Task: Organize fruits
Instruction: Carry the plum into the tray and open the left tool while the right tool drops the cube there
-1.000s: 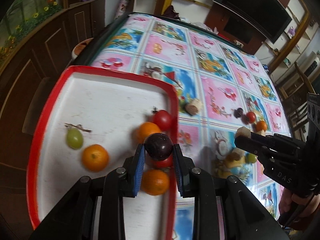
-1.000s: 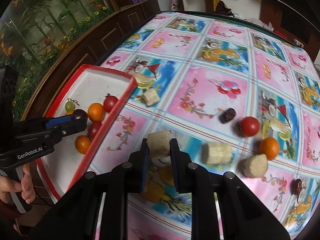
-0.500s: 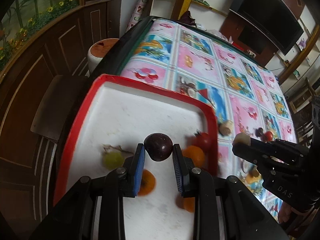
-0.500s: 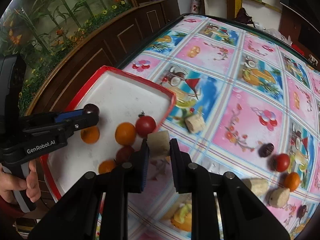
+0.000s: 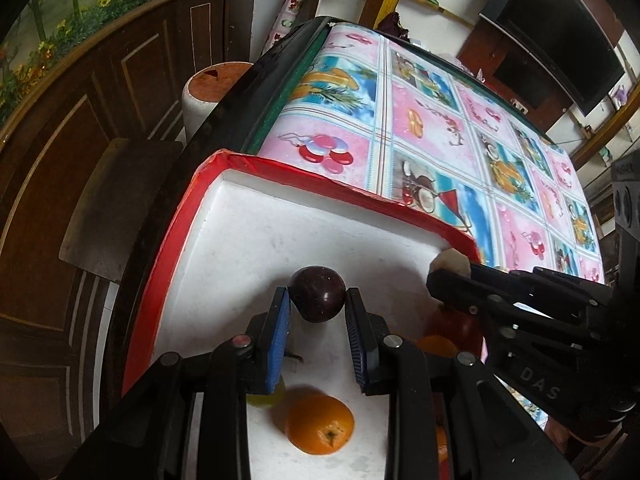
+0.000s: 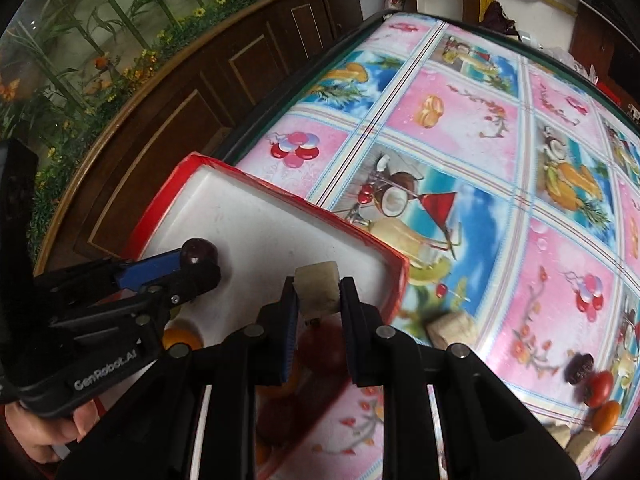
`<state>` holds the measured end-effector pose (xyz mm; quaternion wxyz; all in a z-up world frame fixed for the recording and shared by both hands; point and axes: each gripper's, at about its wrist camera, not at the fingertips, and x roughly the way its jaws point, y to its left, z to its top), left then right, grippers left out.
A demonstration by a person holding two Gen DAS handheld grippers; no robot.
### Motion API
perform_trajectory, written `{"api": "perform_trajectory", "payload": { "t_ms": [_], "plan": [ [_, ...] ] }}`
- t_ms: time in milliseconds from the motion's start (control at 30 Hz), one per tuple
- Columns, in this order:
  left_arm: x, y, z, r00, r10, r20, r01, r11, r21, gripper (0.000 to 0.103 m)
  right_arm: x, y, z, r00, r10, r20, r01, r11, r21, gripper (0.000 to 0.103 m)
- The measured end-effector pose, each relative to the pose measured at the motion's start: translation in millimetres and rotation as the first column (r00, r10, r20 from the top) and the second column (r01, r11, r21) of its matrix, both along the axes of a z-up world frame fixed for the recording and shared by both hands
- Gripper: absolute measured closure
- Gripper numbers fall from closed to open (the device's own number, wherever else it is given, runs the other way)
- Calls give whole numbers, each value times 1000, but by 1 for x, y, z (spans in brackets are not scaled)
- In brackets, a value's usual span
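Note:
My left gripper (image 5: pixel 318 308) is shut on a dark purple plum (image 5: pixel 318 294) and holds it over the white tray with a red rim (image 5: pixel 288 172). My right gripper (image 6: pixel 318 300) is shut on a pale beige fruit chunk (image 6: pixel 318 286) over the tray's right part; the chunk also shows in the left wrist view (image 5: pixel 450 264). An orange (image 5: pixel 320 424) lies in the tray under the left gripper, beside a green grape (image 5: pixel 266 396). A red tomato (image 5: pixel 454 328) and another orange (image 5: pixel 436 346) sit under the right gripper. The left gripper (image 6: pixel 200 260) also shows in the right wrist view.
The tray stands at the near left corner of the table with a fruit-print cloth (image 6: pixel 460 160). On the cloth lie a beige chunk (image 6: pixel 452 326), a dark plum (image 6: pixel 580 366), a tomato (image 6: pixel 600 388), a small orange (image 6: pixel 606 416) and more chunks (image 6: pixel 580 442). A stool (image 5: pixel 218 80) stands left of the table.
Both grippers have moved further over the tray, toward its far end, each still holding its fruit. The right gripper's chunk now hangs above the tray instead of the cloth.

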<state>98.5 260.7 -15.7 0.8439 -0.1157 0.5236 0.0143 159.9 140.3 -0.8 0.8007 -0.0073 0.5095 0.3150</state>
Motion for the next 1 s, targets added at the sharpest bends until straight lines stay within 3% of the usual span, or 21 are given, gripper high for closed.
{"api": "perform_trajectory", "payload": {
  "t_ms": [567,633,667,700,867,1000],
  "plan": [
    [2,-1,-9,1000,-25,-8,25,998,49,73,8,16,-20,999,12,-30,-14,999,-51,80],
    [2,0,-8,1000,-17,-7,18,999,49,56,7,16,-19,1000,14,-27,-15,999,-51,76],
    [1,0,-8,1000,-9,-5,10,999,52,52,6,15,-18,1000,13,-22,-14,999,-50,72],
    [-1,2,-7,1000,-4,-1,4,999,44,47,6,14,-16,1000,12,-14,-12,999,-46,61],
    [-7,1,-2,1000,-2,6,2,999,40,43,2,1,-5,1000,-13,15,13,1000,-25,59],
    [-13,-5,3,1000,-1,22,0,999,41,33,-4,-14,5,999,-34,28,34,999,7,57]
  ]
}}
